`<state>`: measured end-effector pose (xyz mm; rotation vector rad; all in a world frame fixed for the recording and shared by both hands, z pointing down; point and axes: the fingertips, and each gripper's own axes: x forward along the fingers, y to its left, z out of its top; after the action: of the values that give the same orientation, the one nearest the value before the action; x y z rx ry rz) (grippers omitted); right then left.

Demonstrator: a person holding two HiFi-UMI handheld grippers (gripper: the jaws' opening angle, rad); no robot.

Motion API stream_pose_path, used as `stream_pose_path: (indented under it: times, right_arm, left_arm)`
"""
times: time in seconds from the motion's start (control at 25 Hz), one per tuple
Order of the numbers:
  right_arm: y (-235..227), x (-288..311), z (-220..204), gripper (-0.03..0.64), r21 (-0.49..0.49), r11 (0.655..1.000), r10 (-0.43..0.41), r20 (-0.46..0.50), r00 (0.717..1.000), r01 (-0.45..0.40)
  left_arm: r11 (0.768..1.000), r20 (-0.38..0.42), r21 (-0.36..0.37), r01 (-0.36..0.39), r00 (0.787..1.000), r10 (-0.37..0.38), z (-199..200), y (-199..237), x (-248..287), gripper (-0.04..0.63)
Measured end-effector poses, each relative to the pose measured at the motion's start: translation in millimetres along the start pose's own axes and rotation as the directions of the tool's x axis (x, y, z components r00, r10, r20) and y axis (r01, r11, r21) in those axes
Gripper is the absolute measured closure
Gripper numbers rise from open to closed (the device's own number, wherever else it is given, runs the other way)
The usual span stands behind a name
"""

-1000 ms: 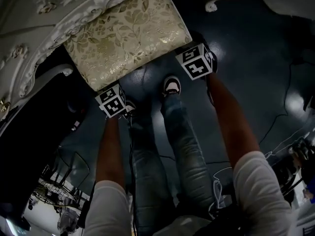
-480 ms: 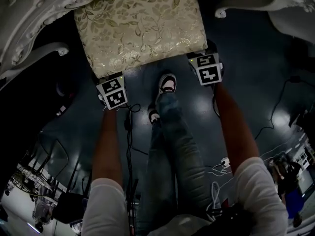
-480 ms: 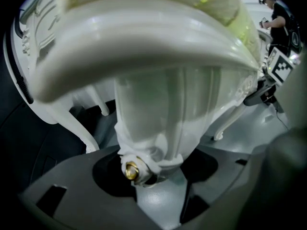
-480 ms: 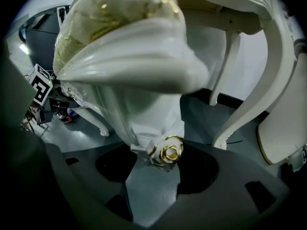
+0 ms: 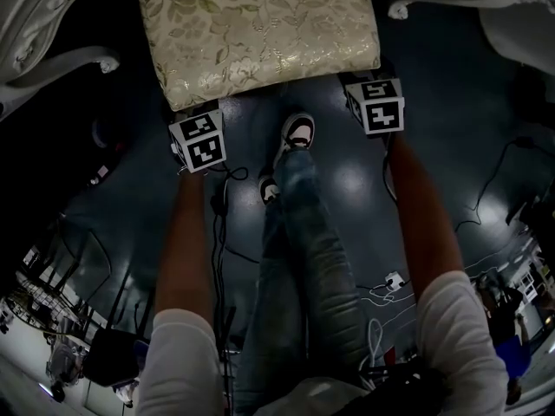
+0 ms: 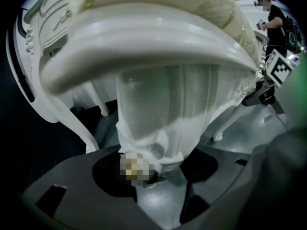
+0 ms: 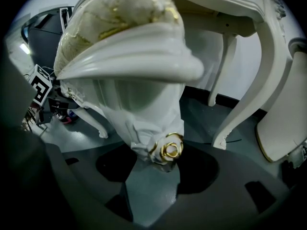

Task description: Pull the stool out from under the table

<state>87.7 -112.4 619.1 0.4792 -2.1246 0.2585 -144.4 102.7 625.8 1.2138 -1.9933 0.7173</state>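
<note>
The stool (image 5: 260, 33) has a cream floral cushion and white carved legs, and its near edge faces me. My left gripper (image 5: 195, 128) sits at the stool's near left corner. In the left gripper view its jaws (image 6: 148, 176) close round the top of that leg (image 6: 158, 119). My right gripper (image 5: 371, 87) is at the near right corner. Its jaws (image 7: 160, 169) hold the right leg (image 7: 144, 114) just at a gold rose ornament (image 7: 171, 150). The fingertips are hidden under the seat edge in the head view.
White carved table legs (image 5: 52, 63) (image 5: 434, 3) flank the stool, and the table's top overhangs its far side. My shoe (image 5: 299, 133) stands on the dark floor just before the stool. Cables (image 5: 381, 289) lie on the floor behind. A person (image 6: 273, 13) stands far off.
The head view has swung: the stool now sits higher and squarer in the picture, with less of the table over it. Both grippers stay at the same stool corners.
</note>
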Motion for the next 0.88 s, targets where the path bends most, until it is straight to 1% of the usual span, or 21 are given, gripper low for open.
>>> stream_pose_path:
  times: [0.2, 0.56, 0.88]
  right_arm:
    - [0.7, 2.6, -0.6, 0.374, 0.001, 1.000, 0.005, 0.009, 1.000, -0.005]
    - [0.7, 1.6, -1.3, 0.374, -0.002, 1.000, 0.013, -0.001, 1.000, -0.013]
    - [1.6, -0.8, -2.5, 0.374, 0.010, 1.000, 0.009, 0.002, 1.000, -0.009]
  left_arm:
    - [1.000, 0.011, 0.009, -0.008, 1.000, 0.008, -0.2, 1.8, 0.7, 0.324]
    - [1.000, -0.026, 0.012, -0.001, 1.000, 0.002, -2.7, 0.4, -0.9, 0.324]
    - [1.000, -0.034, 0.015, 0.009, 0.999, -0.008, -2.8, 0.0, -1.3, 0.324]
